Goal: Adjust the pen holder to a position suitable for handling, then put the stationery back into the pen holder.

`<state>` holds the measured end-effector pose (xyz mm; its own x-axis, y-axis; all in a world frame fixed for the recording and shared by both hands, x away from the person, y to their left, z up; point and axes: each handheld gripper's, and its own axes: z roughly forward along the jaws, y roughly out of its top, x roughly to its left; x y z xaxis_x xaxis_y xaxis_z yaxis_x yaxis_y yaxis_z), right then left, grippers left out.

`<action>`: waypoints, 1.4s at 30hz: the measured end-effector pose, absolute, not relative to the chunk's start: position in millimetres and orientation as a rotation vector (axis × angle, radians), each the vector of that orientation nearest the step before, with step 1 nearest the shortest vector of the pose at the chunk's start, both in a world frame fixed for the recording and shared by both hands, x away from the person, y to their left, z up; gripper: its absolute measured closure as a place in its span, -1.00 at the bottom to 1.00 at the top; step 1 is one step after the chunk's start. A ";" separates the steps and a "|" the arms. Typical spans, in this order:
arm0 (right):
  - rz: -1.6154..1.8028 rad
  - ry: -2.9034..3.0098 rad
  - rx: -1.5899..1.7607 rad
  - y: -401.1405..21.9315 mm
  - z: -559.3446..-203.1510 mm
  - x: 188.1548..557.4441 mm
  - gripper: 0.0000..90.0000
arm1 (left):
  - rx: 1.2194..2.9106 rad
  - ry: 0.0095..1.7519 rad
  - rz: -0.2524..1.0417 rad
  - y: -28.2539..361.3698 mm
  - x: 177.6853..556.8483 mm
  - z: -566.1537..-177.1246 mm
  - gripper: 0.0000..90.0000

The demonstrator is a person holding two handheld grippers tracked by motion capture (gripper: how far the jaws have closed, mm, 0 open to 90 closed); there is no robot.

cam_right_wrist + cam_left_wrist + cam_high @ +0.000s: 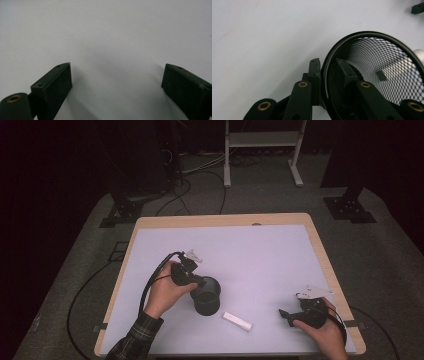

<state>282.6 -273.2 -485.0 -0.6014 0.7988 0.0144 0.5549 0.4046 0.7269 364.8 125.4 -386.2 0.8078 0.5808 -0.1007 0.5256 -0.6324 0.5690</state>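
Note:
A black wire-mesh cup (pixel 206 297) stands on the white table top, left of the middle. My left gripper (pixel 198 282) reaches onto its upper-left rim, held by a hand in a plaid sleeve. In the left gripper view one jaw is outside the cup (pixel 382 62) and the other inside, with the wall between them. The left gripper (pixel 328 63) looks slightly open, with a thin gap at the inner pad. A small white block (pixel 237 321) lies just right of the cup. My right gripper (pixel 287 314) rests low at the front right, and its jaws (pixel 116 72) are wide open over bare table.
The white mat (pixel 250 255) covers a wooden table (pixel 320 245) whose edges drop off on all sides. Cables trail from both grippers off the front edge. Stands and a white frame (pixel 262 150) sit on the floor behind the table.

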 end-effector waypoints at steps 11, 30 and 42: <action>1.012 2.332 1.173 -273.3 -484.8 283.1 -0.82 | 2.365 0.779 0.104 137.1 356.4 -376.0 0.14; 1.016 2.331 1.174 -273.3 -485.0 282.9 -0.82 | 2.305 0.795 0.174 158.7 343.4 -355.5 -0.45; 1.015 2.331 1.174 -273.3 -485.0 282.9 -0.82 | 2.294 0.817 0.231 173.4 337.0 -351.8 -0.67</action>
